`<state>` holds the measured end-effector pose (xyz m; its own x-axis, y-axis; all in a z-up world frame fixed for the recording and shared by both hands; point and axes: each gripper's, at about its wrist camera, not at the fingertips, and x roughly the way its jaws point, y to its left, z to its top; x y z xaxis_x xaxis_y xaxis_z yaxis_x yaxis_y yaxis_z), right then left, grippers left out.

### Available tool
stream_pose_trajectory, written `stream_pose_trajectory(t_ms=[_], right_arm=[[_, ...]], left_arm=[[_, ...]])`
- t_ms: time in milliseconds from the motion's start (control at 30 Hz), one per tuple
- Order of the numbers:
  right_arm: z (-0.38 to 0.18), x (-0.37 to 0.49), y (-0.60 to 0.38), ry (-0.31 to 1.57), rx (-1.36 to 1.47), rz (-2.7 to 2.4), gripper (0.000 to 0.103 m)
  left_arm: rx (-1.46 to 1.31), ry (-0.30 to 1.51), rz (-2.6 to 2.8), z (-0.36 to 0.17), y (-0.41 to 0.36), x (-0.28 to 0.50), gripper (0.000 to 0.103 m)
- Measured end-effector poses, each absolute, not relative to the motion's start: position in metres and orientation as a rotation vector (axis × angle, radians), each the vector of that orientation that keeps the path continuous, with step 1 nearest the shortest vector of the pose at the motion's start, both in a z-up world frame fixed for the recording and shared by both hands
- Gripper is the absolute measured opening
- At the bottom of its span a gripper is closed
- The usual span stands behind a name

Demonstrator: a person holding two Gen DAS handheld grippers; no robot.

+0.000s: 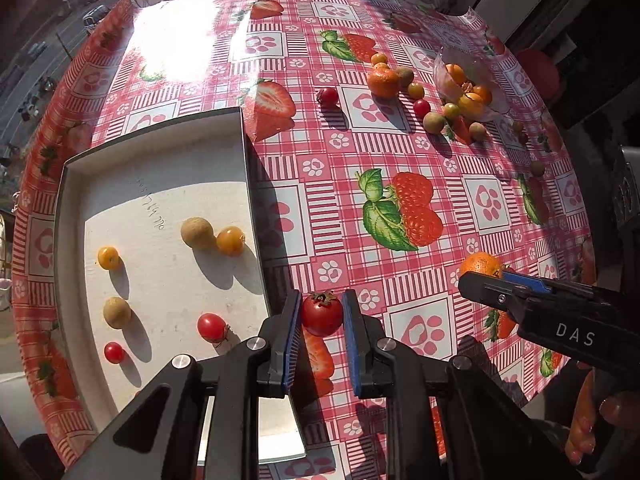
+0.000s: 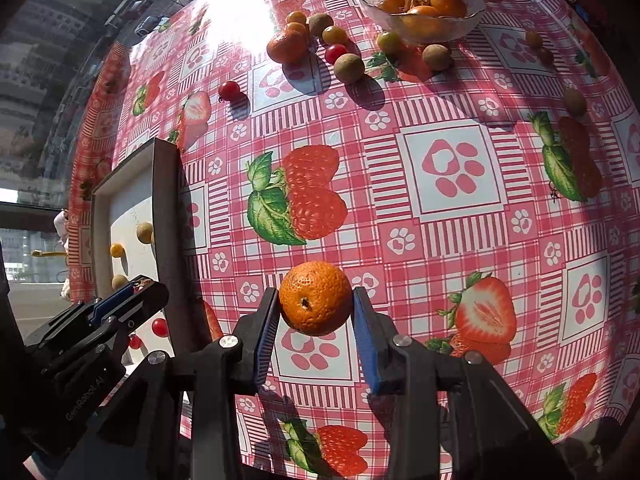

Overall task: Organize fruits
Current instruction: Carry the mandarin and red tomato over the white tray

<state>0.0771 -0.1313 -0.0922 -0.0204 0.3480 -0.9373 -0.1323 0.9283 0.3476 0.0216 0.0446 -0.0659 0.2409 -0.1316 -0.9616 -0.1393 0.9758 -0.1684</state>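
My left gripper (image 1: 321, 314) is shut on a red tomato (image 1: 322, 315) with a dry green stem, held just right of the white tray (image 1: 160, 184). The tray holds several small fruits: yellow and red cherry tomatoes and tan longans. My right gripper (image 2: 316, 300) is shut on a mandarin (image 2: 315, 298), held above the strawberry-print tablecloth (image 2: 448, 216). In the left wrist view the right gripper (image 1: 486, 284) and its mandarin (image 1: 480, 265) show at the right. In the right wrist view the left gripper (image 2: 136, 292) shows at the left, by the tray (image 2: 160, 208).
A glass bowl (image 2: 464, 20) with orange fruits stands at the far side of the table. Loose fruits lie next to it: a mandarin (image 2: 286, 46), cherry tomatoes and longans. A lone red cherry tomato (image 2: 229, 91) lies between the tray and the pile.
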Motion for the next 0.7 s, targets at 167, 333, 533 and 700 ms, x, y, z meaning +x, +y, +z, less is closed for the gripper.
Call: stream_pose_trajectory(t_ms=[167, 333, 533, 700], right_arm=[[-0.088, 0.067, -0.108, 1.548, 0.148, 0.421, 0.039], [-0.082, 0.061, -0.084, 1.548, 0.114, 0.459, 0.039], [-0.076, 0.058, -0.053, 1.544, 0.066, 0.508, 0.039], [-0.073, 0.06, -0.026, 1.539, 0.039, 0.547, 0.039]], left_arm=[[-0.261, 1.322, 0.047, -0.065, 0.066, 0.007, 0.021], [-0.288, 1.314, 0.087, -0.064, 0.088, -0.007, 0.021], [-0.321, 1.303, 0.132, -0.064, 0.115, -0.019, 0.021], [-0.327, 1.295, 0.166, -0.065, 0.137, -0.024, 0.021]])
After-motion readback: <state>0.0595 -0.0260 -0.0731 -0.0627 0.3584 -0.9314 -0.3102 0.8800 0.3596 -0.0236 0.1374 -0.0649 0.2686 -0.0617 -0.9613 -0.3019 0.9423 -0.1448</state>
